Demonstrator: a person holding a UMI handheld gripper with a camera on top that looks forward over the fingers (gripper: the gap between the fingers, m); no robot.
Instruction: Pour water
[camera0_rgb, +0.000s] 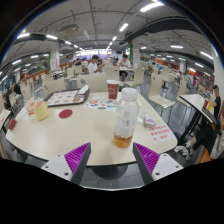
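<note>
A clear plastic bottle (125, 117) with a white cap and amber liquid at its bottom stands upright on a round white table (70, 133). It stands just ahead of my gripper (111, 158), slightly toward the right finger. My fingers, with purple pads (76, 155), are spread wide and hold nothing. A red cup (113, 91) stands farther back on the table, beyond the bottle. A second cup with yellowish content (41, 109) stands at the table's left.
A red round coaster (65, 114) lies left of centre. A tray with items (68, 97) sits at the far left back. Pink printed papers (158, 131) lie at the right. Chairs (186, 112) and people surround the table in a large hall.
</note>
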